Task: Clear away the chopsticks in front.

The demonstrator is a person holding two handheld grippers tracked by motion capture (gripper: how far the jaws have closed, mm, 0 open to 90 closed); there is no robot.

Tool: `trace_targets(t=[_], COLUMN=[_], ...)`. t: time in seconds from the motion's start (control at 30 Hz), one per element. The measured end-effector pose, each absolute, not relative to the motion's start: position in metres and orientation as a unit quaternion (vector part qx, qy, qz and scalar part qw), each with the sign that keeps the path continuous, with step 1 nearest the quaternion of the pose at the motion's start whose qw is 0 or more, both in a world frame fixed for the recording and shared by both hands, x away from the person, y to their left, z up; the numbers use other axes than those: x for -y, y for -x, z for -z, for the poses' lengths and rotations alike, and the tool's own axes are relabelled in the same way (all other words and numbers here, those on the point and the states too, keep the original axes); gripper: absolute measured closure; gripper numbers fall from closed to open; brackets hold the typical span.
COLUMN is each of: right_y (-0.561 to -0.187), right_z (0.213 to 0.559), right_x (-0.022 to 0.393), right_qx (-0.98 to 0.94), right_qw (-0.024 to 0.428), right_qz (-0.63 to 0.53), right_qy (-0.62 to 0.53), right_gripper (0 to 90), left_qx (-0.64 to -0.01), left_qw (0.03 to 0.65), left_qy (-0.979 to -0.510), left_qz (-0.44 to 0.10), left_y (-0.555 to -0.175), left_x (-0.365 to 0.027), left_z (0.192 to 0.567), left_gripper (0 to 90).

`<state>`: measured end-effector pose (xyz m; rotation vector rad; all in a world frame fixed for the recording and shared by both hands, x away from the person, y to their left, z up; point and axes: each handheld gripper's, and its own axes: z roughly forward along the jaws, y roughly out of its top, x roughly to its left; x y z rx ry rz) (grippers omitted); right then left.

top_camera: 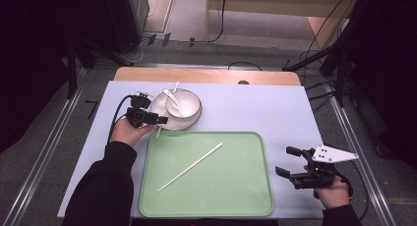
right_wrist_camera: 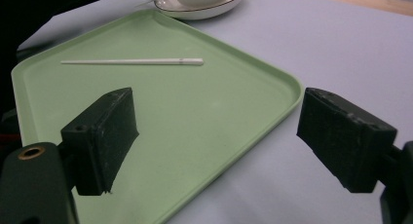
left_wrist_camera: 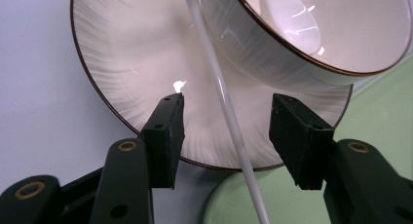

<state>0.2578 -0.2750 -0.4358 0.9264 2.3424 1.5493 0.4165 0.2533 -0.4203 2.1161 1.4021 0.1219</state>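
A thin white chopstick (left_wrist_camera: 221,92) lies across the plate (left_wrist_camera: 126,68), between the wide-open left gripper (left_wrist_camera: 226,124) jaws. It looks light, hard and slippery; grab its middle. The right gripper (right_wrist_camera: 214,141) is open too.

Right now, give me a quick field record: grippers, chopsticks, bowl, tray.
left gripper: open, jaws either side of a white chopstick lying across the plate
right gripper: open, holds nothing, by the tray's right edge
bowl: on the plate, white spoon inside
tray: green, near side of the table
second chopstick: lies diagonally on the tray
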Motion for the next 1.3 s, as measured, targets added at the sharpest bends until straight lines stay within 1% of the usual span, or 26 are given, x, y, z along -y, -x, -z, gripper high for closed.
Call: trace_targets(t=[0.17, 0.27, 0.37, 0.47, 0.63, 0.73, 0.9, 1.3], right_y=[-0.256, -0.254, -0.254, -0.254, -0.254, -0.254, -0.254, -0.254], right_z=[0.436, 0.436, 0.436, 0.436, 0.436, 0.436, 0.436, 0.436], right_x=[0.277, 0.277, 0.278, 0.279, 0.278, 0.278, 0.278, 0.278], right_qx=[-0.788, -0.788, -0.787, -0.787, -0.787, -0.788, -0.788, -0.788], right_qw=[0.094, 0.095, 0.095, 0.095, 0.096, 0.096, 0.096, 0.095], right_qz=[-0.521, -0.519, -0.520, -0.519, -0.520, -0.519, -0.520, -0.521], right_qy=[-0.316, -0.317, -0.317, -0.319, -0.317, -0.318, -0.317, -0.315], right_gripper=[15.3, 15.3, 15.3, 15.3, 15.3, 15.3, 15.3, 15.3], left_qx=[-0.535, -0.546, -0.555, -0.568, -0.584, -0.589, -0.594, -0.608], left_qw=[0.293, 0.292, 0.296, 0.297, 0.286, 0.286, 0.286, 0.321], left_qy=[-0.791, -0.784, -0.777, -0.767, -0.759, -0.755, -0.751, -0.726], left_qz=[-0.052, -0.040, -0.042, -0.028, -0.032, -0.036, -0.034, -0.013], left_y=[-0.423, -0.427, -0.429, -0.432, -0.433, -0.433, -0.433, -0.429], left_x=[-0.249, -0.248, -0.247, -0.246, -0.247, -0.248, -0.248, -0.270], left_z=[0.427, 0.431, 0.433, 0.436, 0.438, 0.437, 0.437, 0.421], left_gripper=[56.1, 64.1, 71.6, 75.1, 82.9, 85.1, 85.9, 86.4])
